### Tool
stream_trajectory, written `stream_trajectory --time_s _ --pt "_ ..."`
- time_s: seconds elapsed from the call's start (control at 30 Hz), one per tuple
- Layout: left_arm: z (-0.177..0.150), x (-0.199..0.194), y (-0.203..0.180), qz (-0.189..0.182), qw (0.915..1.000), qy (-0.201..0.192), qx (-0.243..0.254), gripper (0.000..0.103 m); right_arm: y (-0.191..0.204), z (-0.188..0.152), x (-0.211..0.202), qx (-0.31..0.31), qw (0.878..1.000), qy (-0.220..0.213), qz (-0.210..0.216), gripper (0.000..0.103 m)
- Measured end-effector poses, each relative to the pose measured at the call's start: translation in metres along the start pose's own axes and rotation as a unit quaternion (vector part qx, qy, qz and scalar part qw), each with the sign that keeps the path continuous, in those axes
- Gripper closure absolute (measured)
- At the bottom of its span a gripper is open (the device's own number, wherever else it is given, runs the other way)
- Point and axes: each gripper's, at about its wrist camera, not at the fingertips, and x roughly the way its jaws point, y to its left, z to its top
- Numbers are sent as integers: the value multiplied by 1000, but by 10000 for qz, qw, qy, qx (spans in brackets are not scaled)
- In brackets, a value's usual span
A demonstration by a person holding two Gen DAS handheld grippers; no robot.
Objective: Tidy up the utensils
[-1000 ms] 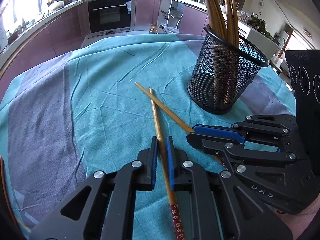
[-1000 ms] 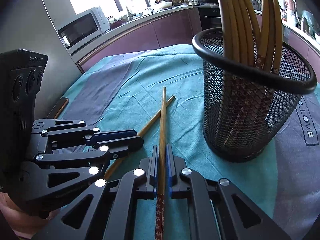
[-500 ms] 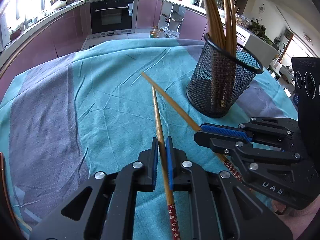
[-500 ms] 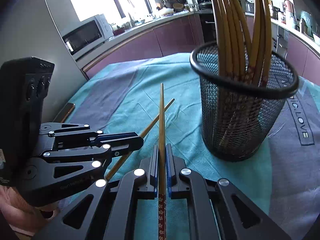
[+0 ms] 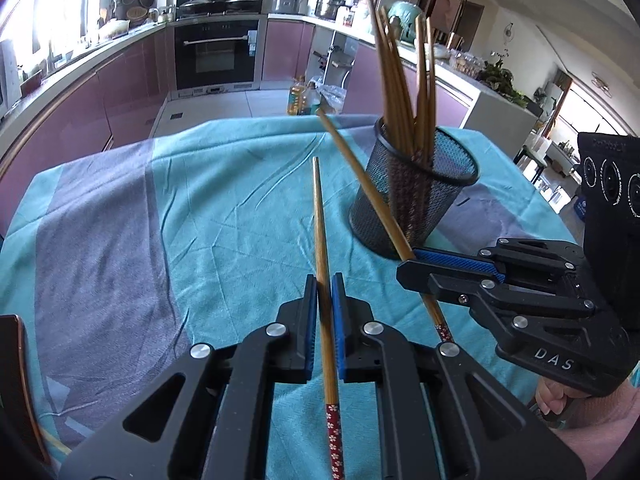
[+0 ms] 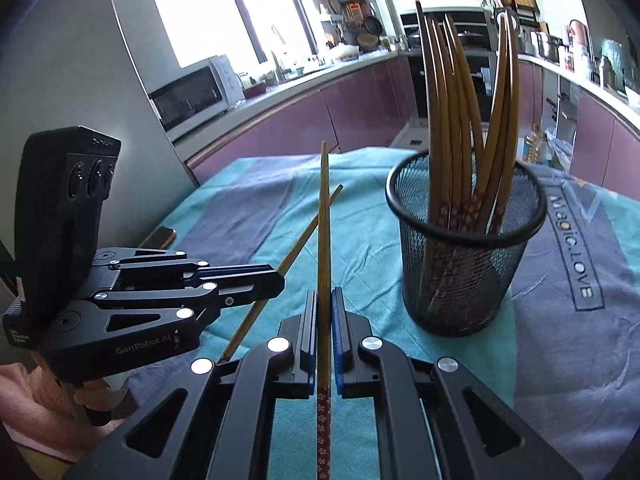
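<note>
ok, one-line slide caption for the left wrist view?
Left claw and right claw each grip one chopstick above the teal cloth, beside the mesh holder.

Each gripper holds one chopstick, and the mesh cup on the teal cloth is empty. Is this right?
Not quite. The mesh cup is not empty: the right wrist view shows several chopsticks standing in it. The rest holds: the left gripper and right gripper each hold one chopstick.

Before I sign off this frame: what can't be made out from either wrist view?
- Left wrist view: the left gripper chopstick runs off the bottom edge.
- Right wrist view: the right gripper chopstick is likewise cut off.
- Both views: the mesh holder blurs the stored chopsticks' lower ends; their count is unclear.
</note>
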Motion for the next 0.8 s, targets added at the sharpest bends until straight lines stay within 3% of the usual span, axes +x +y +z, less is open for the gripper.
stream_trajectory --time_s 0.53,0.8 --pt "6 -42 -7 -295 9989 -368 31 95 -6 3 -36 45 9989 -467 -23 97" --pt "6 -55 -10 -371 9983 -451 51 95 -7 3 -38 28 9989 -463 -24 97"
